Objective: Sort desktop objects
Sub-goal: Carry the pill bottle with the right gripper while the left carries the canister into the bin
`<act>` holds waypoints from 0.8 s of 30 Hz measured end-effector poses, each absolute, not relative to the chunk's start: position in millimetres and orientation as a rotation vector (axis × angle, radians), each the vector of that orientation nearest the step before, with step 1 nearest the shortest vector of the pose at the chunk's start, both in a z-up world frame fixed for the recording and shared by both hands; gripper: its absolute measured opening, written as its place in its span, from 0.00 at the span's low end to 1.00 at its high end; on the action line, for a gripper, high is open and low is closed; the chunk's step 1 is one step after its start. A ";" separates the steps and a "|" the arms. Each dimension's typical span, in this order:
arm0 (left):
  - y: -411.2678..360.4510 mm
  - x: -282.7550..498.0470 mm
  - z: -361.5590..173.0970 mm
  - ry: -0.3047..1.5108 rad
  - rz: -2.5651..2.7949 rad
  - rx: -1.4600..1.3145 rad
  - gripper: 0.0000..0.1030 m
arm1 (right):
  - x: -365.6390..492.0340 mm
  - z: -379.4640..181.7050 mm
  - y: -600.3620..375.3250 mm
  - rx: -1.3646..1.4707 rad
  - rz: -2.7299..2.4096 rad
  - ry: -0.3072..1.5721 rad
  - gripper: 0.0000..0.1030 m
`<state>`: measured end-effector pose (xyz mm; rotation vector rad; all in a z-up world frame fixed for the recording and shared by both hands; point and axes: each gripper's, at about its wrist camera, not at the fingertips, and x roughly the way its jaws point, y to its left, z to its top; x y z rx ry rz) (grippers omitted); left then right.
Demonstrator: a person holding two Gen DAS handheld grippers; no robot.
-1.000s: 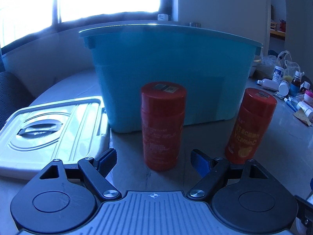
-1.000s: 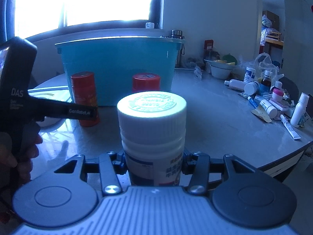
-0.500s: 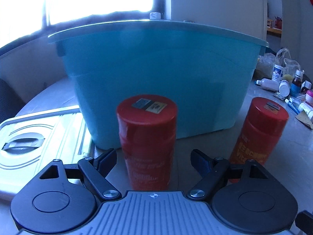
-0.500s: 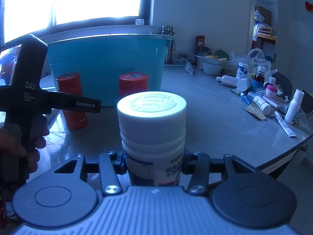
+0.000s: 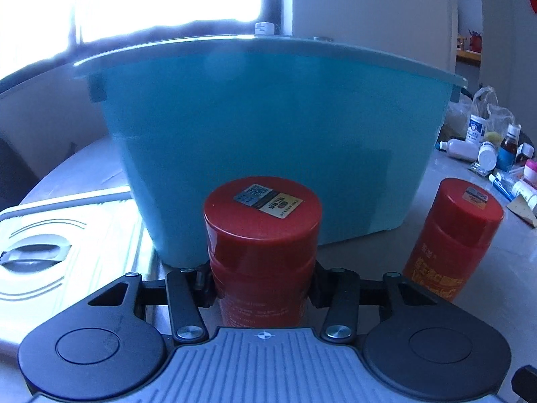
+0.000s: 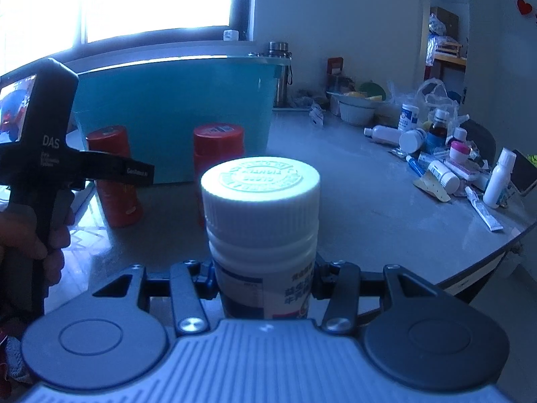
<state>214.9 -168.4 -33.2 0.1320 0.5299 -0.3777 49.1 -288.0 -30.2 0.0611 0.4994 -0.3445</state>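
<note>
My left gripper (image 5: pixel 261 283) is shut on a red bottle (image 5: pixel 261 235) that stands upright on the table, just in front of the teal bin (image 5: pixel 268 127). A second red vitamin bottle (image 5: pixel 449 238) stands to its right, apart from it. My right gripper (image 6: pixel 263 282) is shut on a white-capped bottle (image 6: pixel 261 221) and holds it upright. In the right wrist view the left gripper's handle (image 6: pixel 37 154) is at the left, with both red bottles (image 6: pixel 114 174) (image 6: pixel 218 147) and the bin (image 6: pixel 174 110) beyond.
The bin's white lid (image 5: pixel 50 252) lies flat to the left of the bin. Several small bottles, tubes and a bag (image 6: pixel 446 154) crowd the table's right side. A steel flask (image 6: pixel 280 74) and a bowl (image 6: pixel 355 110) stand behind. The table edge (image 6: pixel 486 255) curves at the right.
My left gripper has moved forward around the near red bottle and its jaws have shut on it. My right gripper still holds the white-capped bottle and has drifted slightly.
</note>
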 end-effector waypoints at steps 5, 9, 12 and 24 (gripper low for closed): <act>-160.8 201.7 -17.4 0.511 -0.361 0.127 0.48 | 45.8 -20.3 -286.2 0.050 -0.320 0.466 0.47; -156.1 191.2 -2.7 0.499 -0.347 0.124 0.48 | 44.0 -8.3 -286.5 0.058 -0.307 0.430 0.47; -153.2 182.1 10.2 0.492 -0.337 0.119 0.48 | 40.8 2.7 -286.3 0.055 -0.287 0.399 0.47; -128.7 140.0 92.3 0.376 -0.302 0.078 0.48 | 33.6 65.7 -292.7 0.023 -0.188 0.248 0.47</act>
